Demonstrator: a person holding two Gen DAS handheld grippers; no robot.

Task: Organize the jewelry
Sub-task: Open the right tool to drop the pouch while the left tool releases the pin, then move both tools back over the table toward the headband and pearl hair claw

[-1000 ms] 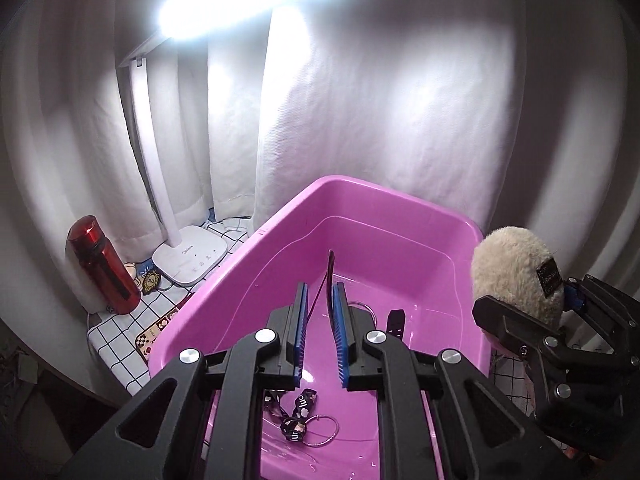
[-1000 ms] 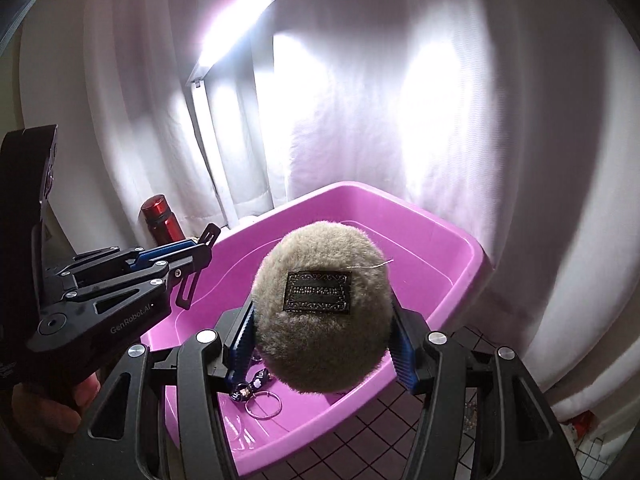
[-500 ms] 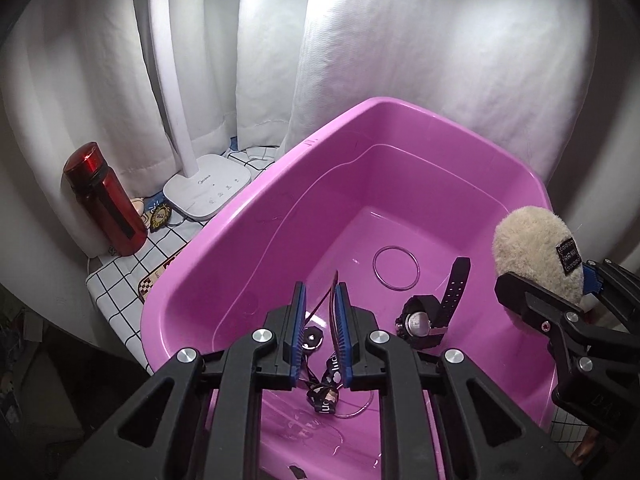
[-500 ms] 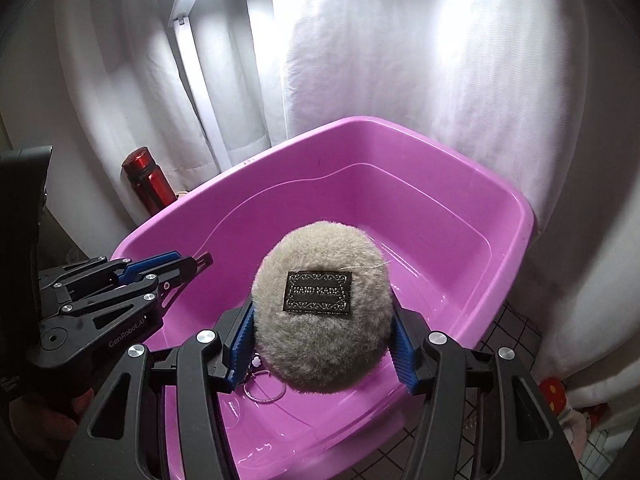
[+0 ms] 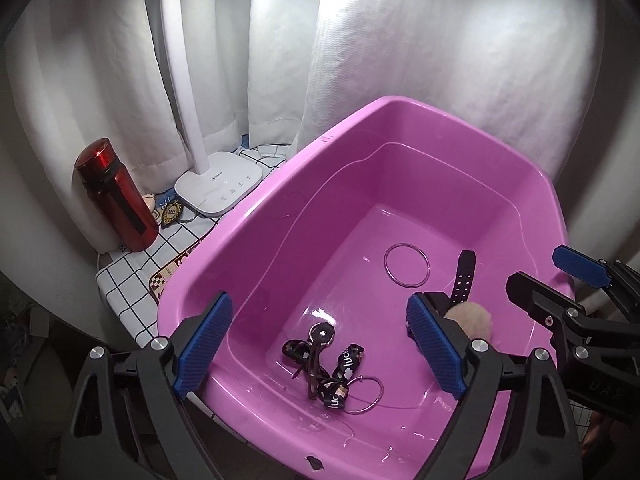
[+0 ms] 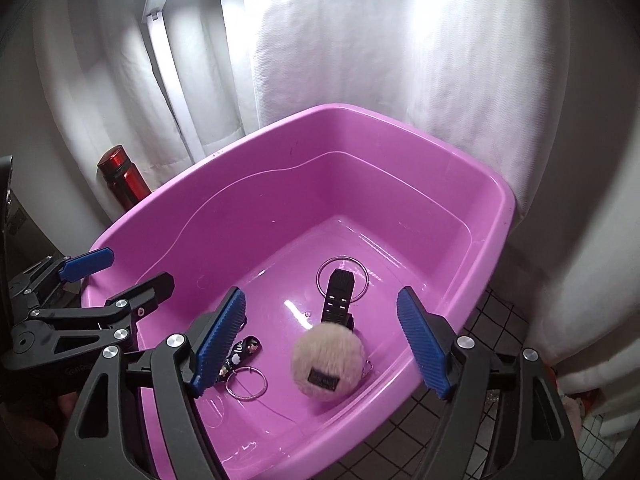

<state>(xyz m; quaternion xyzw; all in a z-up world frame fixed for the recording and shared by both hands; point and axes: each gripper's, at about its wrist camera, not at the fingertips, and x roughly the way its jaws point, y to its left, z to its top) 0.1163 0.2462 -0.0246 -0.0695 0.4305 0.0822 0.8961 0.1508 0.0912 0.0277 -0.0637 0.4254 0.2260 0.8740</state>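
Both pairs of jaws stand spread wide over the pink plastic tub (image 5: 256,236), and both have just been opening. The left gripper (image 5: 320,344) has nothing between its pads; under it, on the tub floor, lies the black lanyard keychain (image 5: 320,368) with its thin strap and key ring. The right gripper (image 6: 324,344) is also empty. The fluffy pom-pom charm (image 6: 328,364) lies on the tub floor below the gap between its pads, free of both, and rests on the lower end of the black watch strap (image 6: 338,292).

The strap's long axis runs away from the right gripper, toward the far wall, and its far end lies over the thin metal bangle (image 6: 360,264). Everything seen in the tub is already put down, so I judge the next piece must come from outside it. Each hand should first lift straight up, clear of the rim.
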